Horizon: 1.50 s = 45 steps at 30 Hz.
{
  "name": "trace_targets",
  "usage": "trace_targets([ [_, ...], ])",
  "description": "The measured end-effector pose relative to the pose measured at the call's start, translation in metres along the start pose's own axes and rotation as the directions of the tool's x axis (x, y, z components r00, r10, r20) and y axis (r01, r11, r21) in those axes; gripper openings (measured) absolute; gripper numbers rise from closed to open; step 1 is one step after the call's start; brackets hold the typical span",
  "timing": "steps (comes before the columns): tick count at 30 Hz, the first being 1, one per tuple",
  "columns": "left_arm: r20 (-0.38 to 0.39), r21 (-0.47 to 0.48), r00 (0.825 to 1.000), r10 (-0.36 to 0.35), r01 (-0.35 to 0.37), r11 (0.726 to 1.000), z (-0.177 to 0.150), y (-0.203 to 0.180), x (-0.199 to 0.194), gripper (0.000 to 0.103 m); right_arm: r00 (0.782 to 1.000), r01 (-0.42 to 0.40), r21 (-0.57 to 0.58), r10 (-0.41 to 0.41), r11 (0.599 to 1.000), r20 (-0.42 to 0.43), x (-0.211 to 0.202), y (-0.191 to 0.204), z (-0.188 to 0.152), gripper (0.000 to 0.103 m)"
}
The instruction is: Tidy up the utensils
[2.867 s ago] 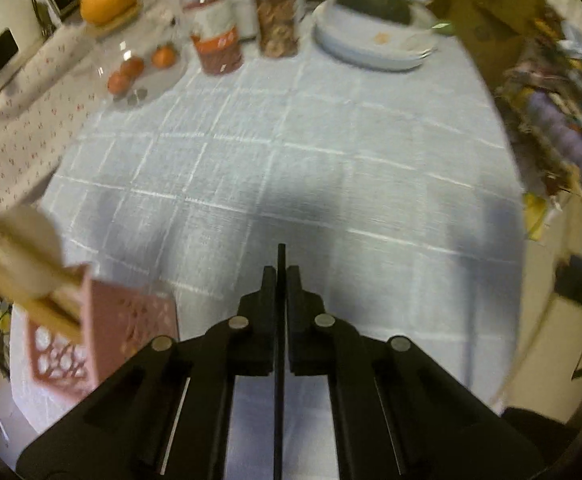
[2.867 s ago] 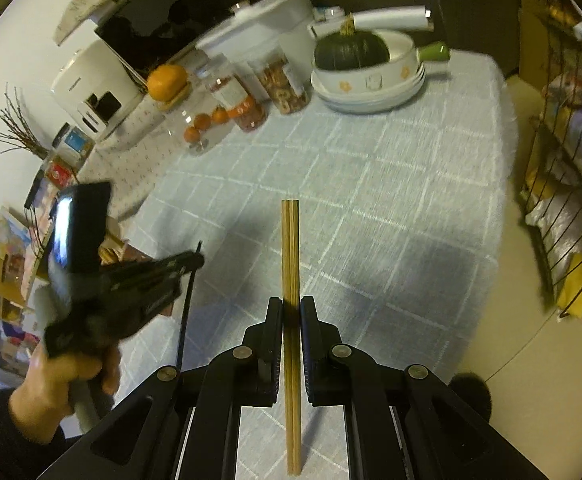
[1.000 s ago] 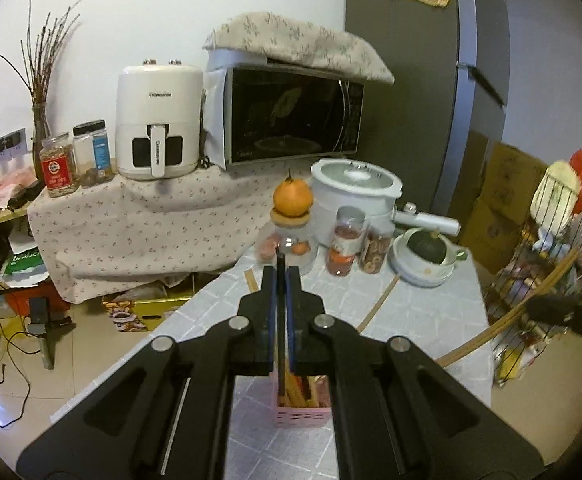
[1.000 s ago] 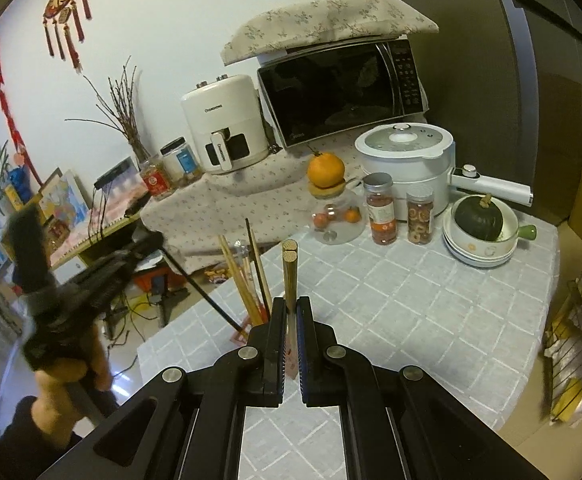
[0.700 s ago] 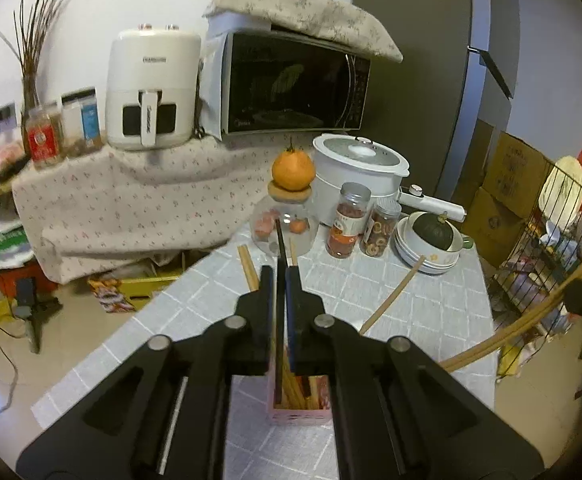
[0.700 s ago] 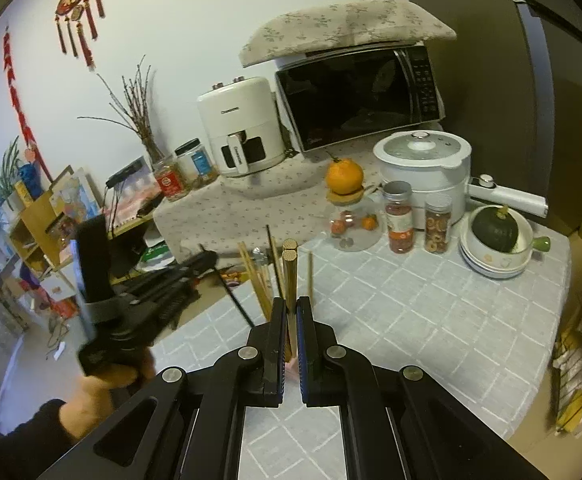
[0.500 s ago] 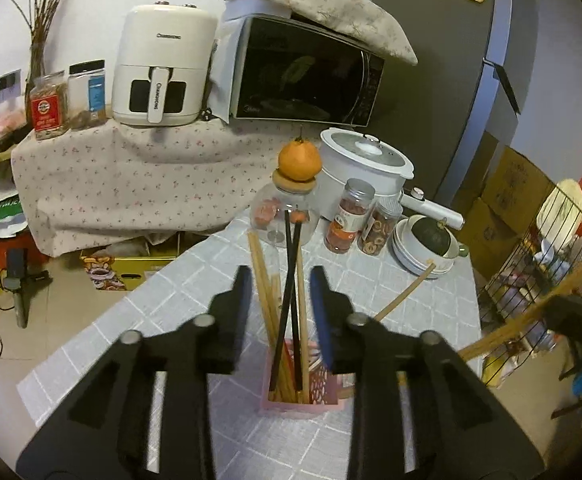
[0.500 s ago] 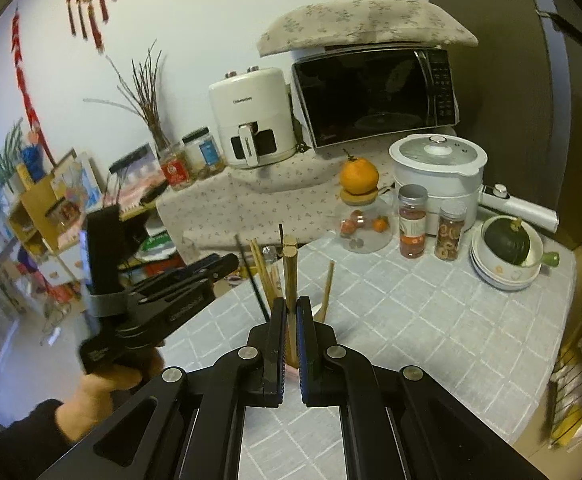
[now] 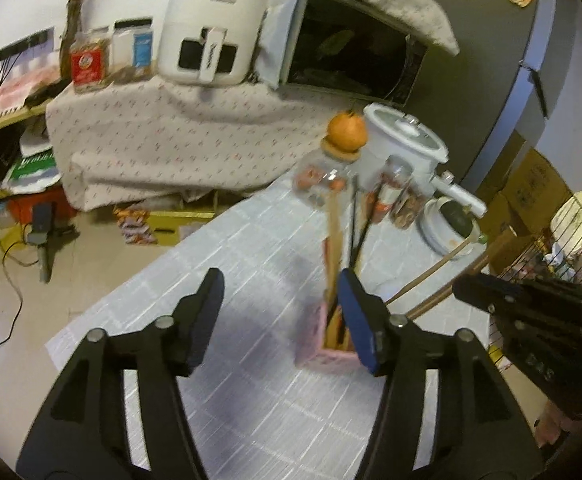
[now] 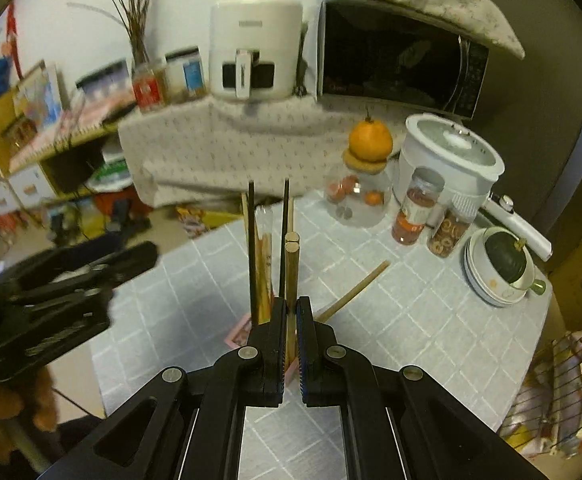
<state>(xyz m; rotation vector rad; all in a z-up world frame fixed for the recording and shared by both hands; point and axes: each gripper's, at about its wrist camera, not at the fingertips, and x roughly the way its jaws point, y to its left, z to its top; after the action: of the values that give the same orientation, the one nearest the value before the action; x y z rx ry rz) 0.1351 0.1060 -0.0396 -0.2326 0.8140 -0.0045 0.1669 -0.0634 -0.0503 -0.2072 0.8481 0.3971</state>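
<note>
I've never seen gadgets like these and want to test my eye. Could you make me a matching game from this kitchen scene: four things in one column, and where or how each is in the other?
Things:
1. left gripper
2. right gripper
3. orange
4. dark green squash

States or places:
A. on the cork lid of a glass jar
B. in a stack of white bowls
C. shut on a pair of wooden chopsticks
D. open, nothing between its fingers

Pairs: 1-D, 2-C, 3-A, 4-B
</note>
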Motion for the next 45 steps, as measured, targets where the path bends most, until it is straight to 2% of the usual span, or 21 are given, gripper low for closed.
trace_targets([
  [3,-0.065,-0.007,0.997,0.042,-0.043,0.999,-0.004,0.007,0.009,0.063,1.0,-0.009,0.03,0.01,0.999,-0.017,0.013,-0.002,0.001,0.005],
  [5,-0.105,-0.021,0.993,0.054,-0.056,0.998,-0.007,0.011,0.015,0.064,0.999,-0.051,0.073,0.052,0.996,-0.001,0.014,-0.007,0.003,0.007],
  [7,-0.128,-0.037,0.99,0.055,-0.06,0.997,-0.01,0.013,0.015,0.07,0.995,-0.103,0.133,0.102,0.986,0.016,0.009,-0.016,0.002,0.017],
  [9,-0.134,-0.042,0.989,0.055,-0.062,0.997,-0.012,0.012,0.011,0.077,0.992,-0.123,0.161,0.116,0.979,0.051,-0.005,-0.022,0.001,0.029],
  [10,-0.132,-0.039,0.99,0.057,-0.062,0.997,-0.013,0.01,0.009,0.078,0.991,-0.124,0.168,0.113,0.978,0.072,-0.013,-0.024,0.0,0.033],
  [12,-0.134,-0.024,0.989,0.059,-0.063,0.998,-0.016,0.004,0.003,0.081,0.989,-0.123,0.183,0.105,0.975,0.108,-0.029,-0.031,-0.003,0.05],
  [14,-0.146,-0.009,0.987,0.064,-0.066,0.998,-0.02,-0.005,-0.005,0.083,0.986,-0.127,0.203,0.101,0.971,0.131,-0.045,-0.038,-0.01,0.057],
  [16,-0.152,-0.003,0.986,0.068,-0.069,0.998,-0.024,-0.013,-0.011,0.094,0.986,-0.116,0.215,0.087,0.97,0.141,-0.059,-0.044,-0.017,0.065],
  [18,-0.141,0.006,0.988,0.059,-0.058,0.998,-0.029,-0.024,-0.021,0.1,0.986,-0.103,0.223,0.069,0.969,0.152,-0.07,-0.048,-0.026,0.073],
  [23,-0.096,0.061,0.994,0.044,-0.038,0.997,-0.041,-0.05,-0.043,0.102,0.985,-0.062,0.233,0.022,0.97,0.171,-0.1,-0.055,-0.054,0.091],
  [27,-0.094,0.084,0.995,0.032,-0.024,0.996,-0.051,-0.062,-0.055,0.102,0.984,-0.002,0.216,-0.036,0.976,0.174,-0.12,-0.054,-0.076,0.101],
  [31,-0.042,0.108,0.998,0.056,-0.052,0.993,-0.059,-0.069,-0.071,0.102,0.972,0.059,0.214,-0.105,0.975,0.209,-0.142,-0.053,-0.096,0.101],
  [37,0.058,0.13,0.993,0.099,-0.106,0.986,-0.063,-0.08,-0.094,0.102,0.962,0.094,0.226,-0.147,0.97,0.23,-0.155,-0.062,-0.105,0.102],
  [42,0.123,0.15,0.989,0.084,-0.102,0.983,-0.064,-0.09,-0.104,0.102,0.962,0.103,0.239,-0.158,0.966,0.224,-0.152,-0.07,-0.107,0.102],
  [45,0.13,0.15,0.988,0.082,-0.101,0.983,-0.064,-0.092,-0.104,0.102,0.965,0.095,0.244,-0.15,0.965,0.217,-0.149,-0.071,-0.107,0.102],
])
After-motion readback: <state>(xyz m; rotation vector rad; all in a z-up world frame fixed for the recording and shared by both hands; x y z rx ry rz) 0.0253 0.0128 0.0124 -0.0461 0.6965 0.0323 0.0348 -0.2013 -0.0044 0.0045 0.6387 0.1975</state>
